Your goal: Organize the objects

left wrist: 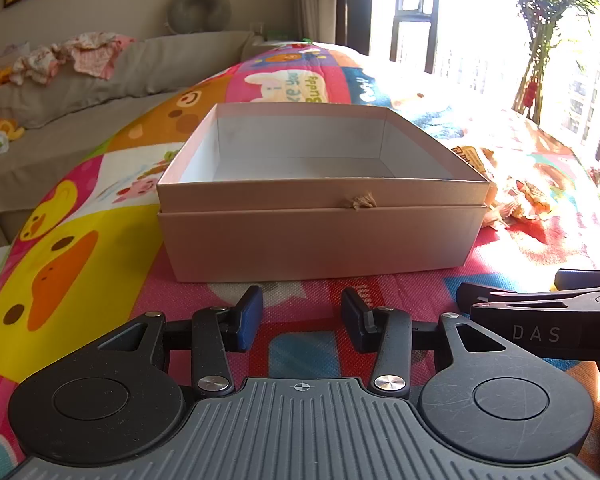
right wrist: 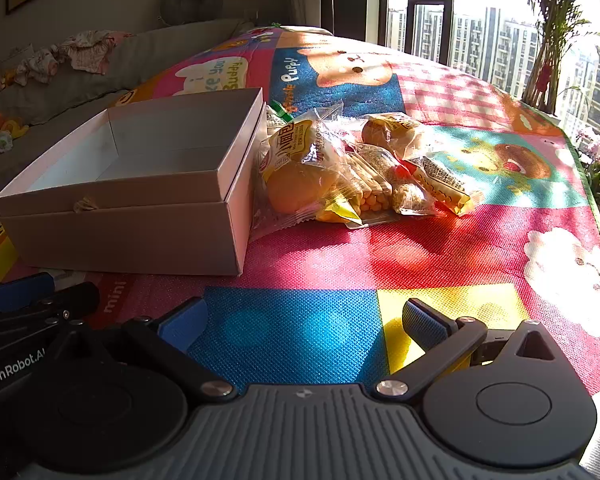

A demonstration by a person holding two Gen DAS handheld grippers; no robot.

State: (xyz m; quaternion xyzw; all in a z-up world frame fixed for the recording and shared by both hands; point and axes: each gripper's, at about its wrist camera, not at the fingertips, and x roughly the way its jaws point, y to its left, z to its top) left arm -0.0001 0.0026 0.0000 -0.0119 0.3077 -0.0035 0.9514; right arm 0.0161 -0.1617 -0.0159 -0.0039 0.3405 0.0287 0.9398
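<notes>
An open beige box (left wrist: 320, 236) with a white inside stands on the colourful play mat, empty; it also shows in the right wrist view (right wrist: 132, 236). A heap of wrapped snacks (right wrist: 360, 172) lies against the box's right side: a bread packet (right wrist: 296, 160), a bun (right wrist: 392, 132), corn sticks. Part of the heap shows in the left wrist view (left wrist: 520, 196). My left gripper (left wrist: 302, 316) is open and empty just in front of the box. My right gripper (right wrist: 304, 320) is wide open and empty over the mat, in front of the snacks.
A grey sofa (left wrist: 80, 92) with clothes and toys runs along the left. Windows and a potted plant (right wrist: 552, 32) stand at the right. The right gripper's body (left wrist: 548, 320) sits beside my left gripper.
</notes>
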